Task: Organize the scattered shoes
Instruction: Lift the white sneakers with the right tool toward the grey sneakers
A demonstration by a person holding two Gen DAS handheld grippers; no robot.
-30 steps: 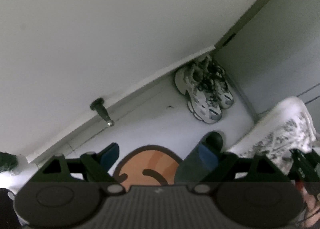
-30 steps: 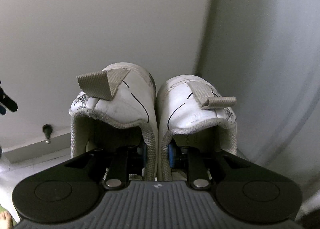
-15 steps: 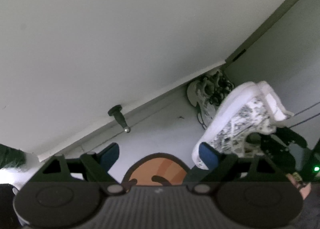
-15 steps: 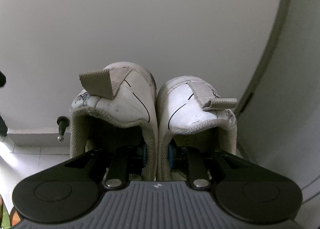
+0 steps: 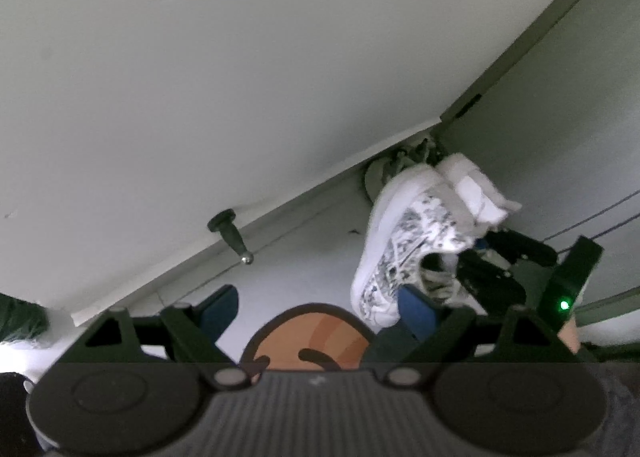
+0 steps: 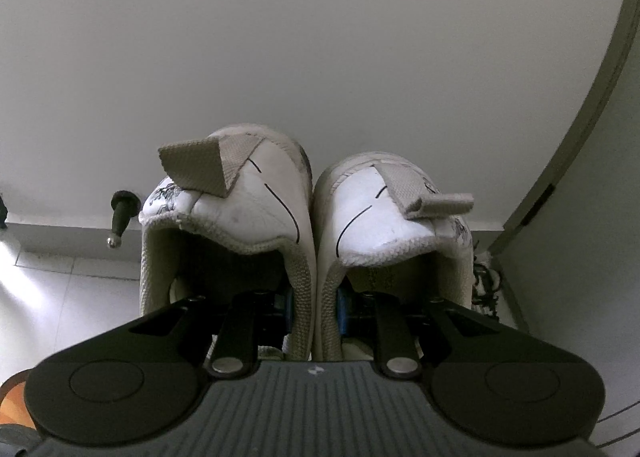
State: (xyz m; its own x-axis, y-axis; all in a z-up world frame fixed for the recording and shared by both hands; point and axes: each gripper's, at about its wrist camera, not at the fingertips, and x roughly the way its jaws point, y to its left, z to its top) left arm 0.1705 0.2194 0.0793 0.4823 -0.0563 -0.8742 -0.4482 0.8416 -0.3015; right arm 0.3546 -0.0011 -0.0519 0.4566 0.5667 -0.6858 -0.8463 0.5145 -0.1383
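My right gripper (image 6: 313,303) is shut on a pair of white patterned sneakers (image 6: 280,213), one finger inside each shoe, pinching the two inner collars together at the heels. In the left wrist view the same held pair (image 5: 416,233) hangs off the floor, toes down, in front of the corner, with the right gripper (image 5: 472,269) behind it. A second pair of grey-white laced sneakers (image 5: 394,165) stands in that corner, mostly hidden by the held pair; its laces (image 6: 486,285) peek out at right. My left gripper (image 5: 320,307) is open and holds nothing, above an orange mat (image 5: 308,337).
A black door stopper (image 5: 232,231) sticks out from the skirting (image 5: 280,217); it also shows as the stopper (image 6: 120,217) left of the held shoes. White wall ahead, a door frame (image 5: 520,45) and grey door panel at right. Pale tiled floor (image 6: 68,297).
The held pair has swung leftward and down toward the corner, now covering most of the corner sneakers. The door stopper has come into the right wrist view. The left gripper has barely moved.
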